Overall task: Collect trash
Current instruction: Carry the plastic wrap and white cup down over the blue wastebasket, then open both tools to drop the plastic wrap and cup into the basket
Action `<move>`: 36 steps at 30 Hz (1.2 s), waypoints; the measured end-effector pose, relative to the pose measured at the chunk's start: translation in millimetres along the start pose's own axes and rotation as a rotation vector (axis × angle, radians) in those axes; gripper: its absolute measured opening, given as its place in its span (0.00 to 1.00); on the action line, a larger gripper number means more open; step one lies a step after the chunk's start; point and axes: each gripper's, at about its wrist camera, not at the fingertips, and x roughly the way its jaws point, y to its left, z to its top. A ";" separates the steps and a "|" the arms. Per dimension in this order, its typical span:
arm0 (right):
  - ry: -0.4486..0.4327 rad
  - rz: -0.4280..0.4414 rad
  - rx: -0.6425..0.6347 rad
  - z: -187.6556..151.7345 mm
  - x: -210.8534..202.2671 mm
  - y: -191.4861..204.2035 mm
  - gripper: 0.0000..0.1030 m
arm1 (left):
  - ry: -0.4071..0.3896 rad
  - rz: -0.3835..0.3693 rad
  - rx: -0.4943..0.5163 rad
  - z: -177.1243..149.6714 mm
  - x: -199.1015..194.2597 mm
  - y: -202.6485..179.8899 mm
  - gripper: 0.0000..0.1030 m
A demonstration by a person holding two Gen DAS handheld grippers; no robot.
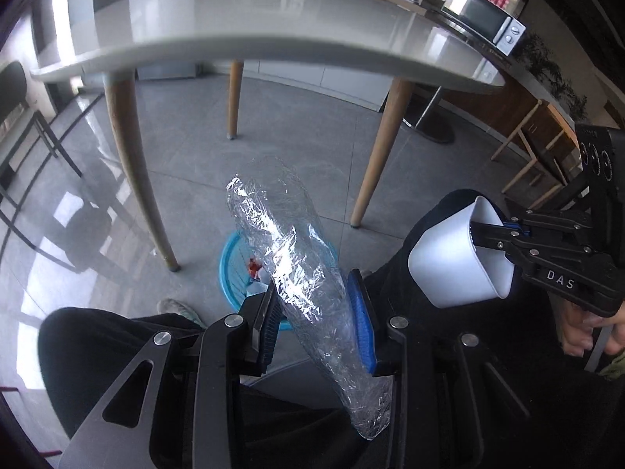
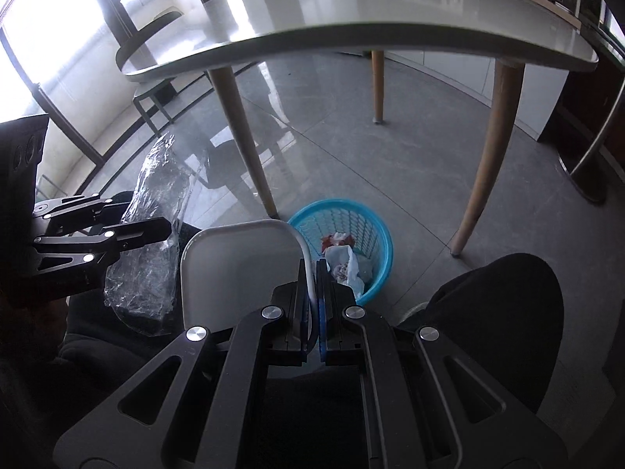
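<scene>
Left wrist view: my left gripper [image 1: 318, 312] pinches 1 crumpled clear plastic bottle [image 1: 289, 250] above the blue basket [image 1: 228, 269]; my right gripper [image 1: 496, 234] clamps 1 white cup [image 1: 453, 262].

Right wrist view: 2 fingers pressed on the cup's rim; basket on the floor [image 2: 422, 148] holds wrappers [image 2: 343, 262].

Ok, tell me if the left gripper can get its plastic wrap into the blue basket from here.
Probably yes: the left gripper holds the plastic wrap above the blue basket, nothing between.
</scene>
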 end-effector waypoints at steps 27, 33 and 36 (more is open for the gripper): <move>0.275 -0.064 0.125 31.3 208.6 -43.5 0.03 | 0.218 0.093 -0.189 27.7 157.6 53.6 0.31; 0.327 -0.051 0.199 34.6 251.9 -59.5 0.03 | 0.242 0.112 -0.207 35.2 181.9 64.0 0.31; 0.348 -0.055 0.214 35.8 272.1 -65.8 0.03 | 0.244 0.120 -0.197 40.9 194.1 68.1 0.31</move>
